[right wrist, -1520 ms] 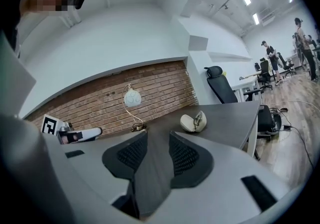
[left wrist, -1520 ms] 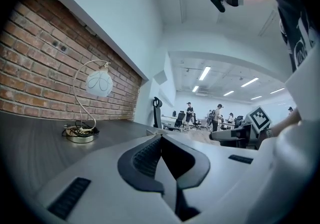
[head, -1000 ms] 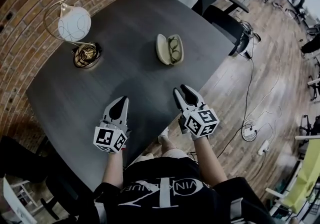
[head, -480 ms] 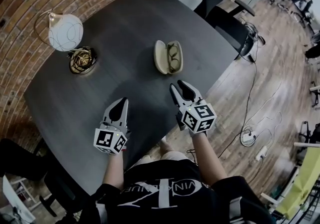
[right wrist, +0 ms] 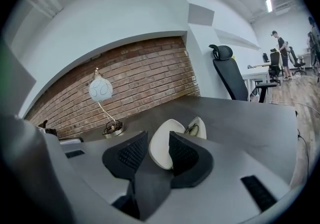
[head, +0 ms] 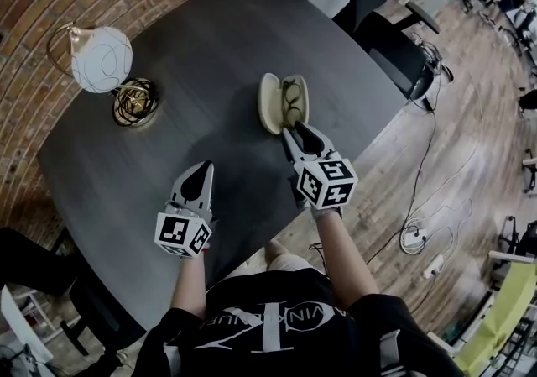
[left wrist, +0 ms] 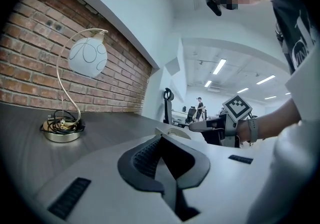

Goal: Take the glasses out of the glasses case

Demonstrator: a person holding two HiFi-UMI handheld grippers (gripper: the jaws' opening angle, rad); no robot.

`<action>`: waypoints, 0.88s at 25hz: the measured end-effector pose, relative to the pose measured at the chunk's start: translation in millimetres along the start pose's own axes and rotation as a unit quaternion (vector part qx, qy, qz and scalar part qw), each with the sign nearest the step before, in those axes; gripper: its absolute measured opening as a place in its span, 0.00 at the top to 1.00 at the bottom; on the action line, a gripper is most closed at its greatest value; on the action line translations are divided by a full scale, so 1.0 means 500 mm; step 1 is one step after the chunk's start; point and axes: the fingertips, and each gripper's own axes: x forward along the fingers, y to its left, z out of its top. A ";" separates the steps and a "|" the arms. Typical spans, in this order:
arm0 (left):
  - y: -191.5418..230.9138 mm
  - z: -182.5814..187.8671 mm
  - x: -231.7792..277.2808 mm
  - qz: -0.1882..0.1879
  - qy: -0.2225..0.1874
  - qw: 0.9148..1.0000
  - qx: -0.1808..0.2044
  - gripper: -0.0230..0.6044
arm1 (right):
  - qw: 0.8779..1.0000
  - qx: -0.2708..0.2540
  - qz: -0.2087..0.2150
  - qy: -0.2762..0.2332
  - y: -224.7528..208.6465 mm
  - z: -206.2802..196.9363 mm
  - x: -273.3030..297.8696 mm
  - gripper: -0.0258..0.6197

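Note:
An open cream glasses case [head: 272, 104] lies on the dark table [head: 210, 48], with dark-rimmed glasses [head: 292, 96] in its right half. My right gripper [head: 299, 132] is open, its tips just short of the case's near end. In the right gripper view the pale lid [right wrist: 161, 147] shows through the gap between the pads, and the glasses [right wrist: 192, 129] sit just to the right. My left gripper [head: 201, 170] hovers shut over the near table, apart from the case and holding nothing. From the left gripper view only a sliver of the case [left wrist: 175, 132] peeks over the jaws.
A lamp with a white globe [head: 101, 60] and a brass base [head: 134, 102] stands at the table's left, by the brick wall. Black office chairs [head: 394, 44] stand past the far right edge. Cables [head: 415, 237] lie on the wooden floor to the right.
My right gripper has moved forward across the table to the near end of the case. The left gripper has stayed about where it was.

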 end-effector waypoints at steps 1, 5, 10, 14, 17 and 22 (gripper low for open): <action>0.002 0.003 0.012 0.000 0.002 1.000 0.001 0.94 | 1.000 0.001 -0.001 0.005 -0.004 0.004 0.012 0.75; 0.008 0.021 0.062 0.002 -0.001 1.000 -0.004 0.94 | 1.000 0.000 -0.001 0.028 -0.019 0.018 0.059 0.75; -0.001 0.043 0.108 0.005 -0.002 1.000 0.008 0.94 | 0.998 -0.006 0.003 0.067 -0.032 0.025 0.116 0.75; -0.006 0.048 0.141 0.003 -0.003 1.000 0.013 0.94 | 0.994 -0.025 -0.013 0.109 -0.057 0.004 0.153 0.75; -0.003 0.037 0.160 0.000 0.005 1.000 0.011 0.94 | 0.991 -0.039 -0.029 0.128 -0.075 -0.005 0.165 0.75; -0.002 0.013 0.182 -0.010 0.011 1.000 -0.002 0.94 | 0.983 -0.071 -0.052 0.161 -0.099 -0.026 0.171 0.75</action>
